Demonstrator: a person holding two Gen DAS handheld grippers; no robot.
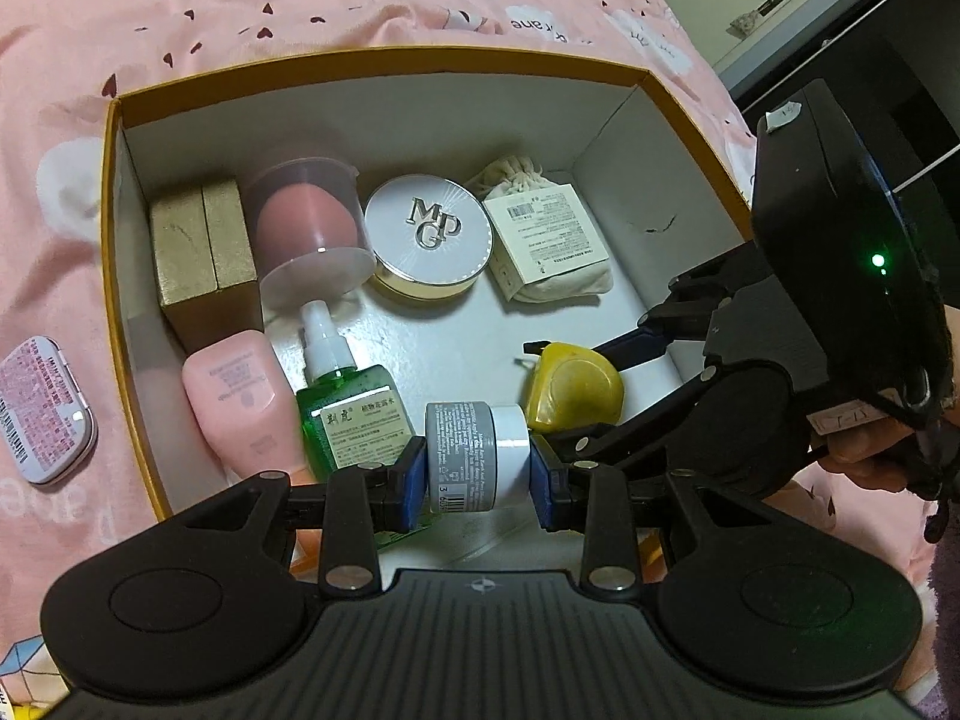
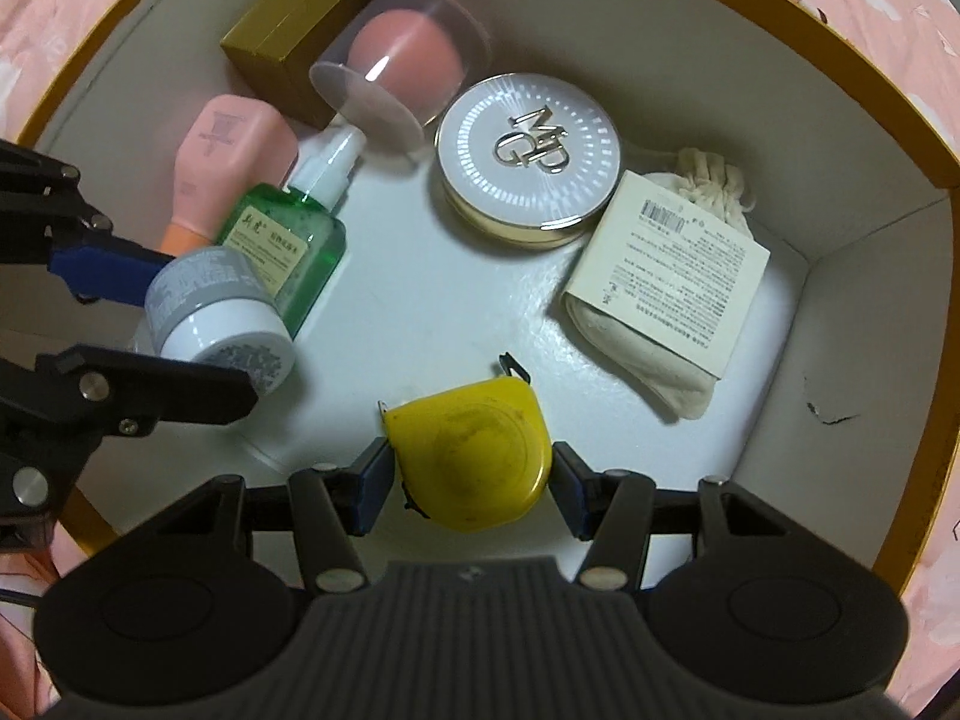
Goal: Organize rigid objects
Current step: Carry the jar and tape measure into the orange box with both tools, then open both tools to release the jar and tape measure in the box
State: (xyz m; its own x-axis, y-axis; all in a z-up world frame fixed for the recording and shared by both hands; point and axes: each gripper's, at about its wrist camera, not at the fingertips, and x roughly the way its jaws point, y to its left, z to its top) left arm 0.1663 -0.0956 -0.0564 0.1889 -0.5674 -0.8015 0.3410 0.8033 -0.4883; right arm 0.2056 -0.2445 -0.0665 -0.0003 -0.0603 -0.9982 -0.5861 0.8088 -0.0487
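Observation:
My left gripper (image 1: 477, 468) is shut on a small grey-and-white jar (image 1: 477, 456), gripped end to end between the blue pads, low inside the box. The jar (image 2: 216, 312) shows again at the left of the right wrist view, next to the green spray bottle (image 2: 288, 252). My right gripper (image 2: 471, 480) points straight down and is shut on a yellow tape measure (image 2: 474, 456), close over the white box floor. In the left wrist view the tape measure (image 1: 570, 387) sits just right of the jar.
The orange-rimmed box (image 1: 384, 57) lies on a pink bedsheet. It holds a gold carton (image 1: 201, 252), a pink sponge in a clear case (image 1: 312, 222), a white compact (image 1: 429, 228), a labelled cloth pouch (image 1: 546, 240) and a pink tube (image 1: 234, 402). A pink tin (image 1: 45, 408) lies outside, left.

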